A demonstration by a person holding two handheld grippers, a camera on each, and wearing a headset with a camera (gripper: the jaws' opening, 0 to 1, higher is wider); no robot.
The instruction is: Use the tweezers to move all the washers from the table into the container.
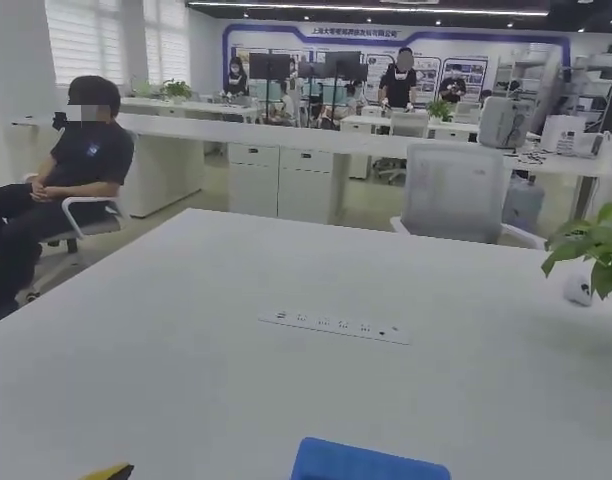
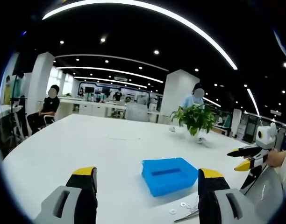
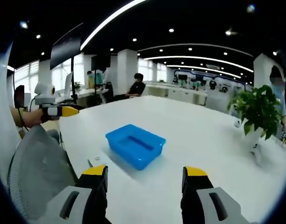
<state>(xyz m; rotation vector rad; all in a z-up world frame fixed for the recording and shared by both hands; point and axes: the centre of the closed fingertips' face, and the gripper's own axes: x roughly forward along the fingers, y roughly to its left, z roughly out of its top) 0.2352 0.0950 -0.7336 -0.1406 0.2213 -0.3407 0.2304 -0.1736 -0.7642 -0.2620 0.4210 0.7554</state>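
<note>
Tweezers [image 2: 186, 216] aslant, beside washers [image 2: 183, 204]

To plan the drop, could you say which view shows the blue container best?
The right gripper view: the blue container lies whole, inside visible. The left gripper view shows it from lower down; the head view, one cropped edge.

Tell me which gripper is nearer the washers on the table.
Left, it seems. The washers lie between the jaws of the left gripper, close beside one of them. The right gripper hangs farther off, to their right in the left gripper view.
</note>
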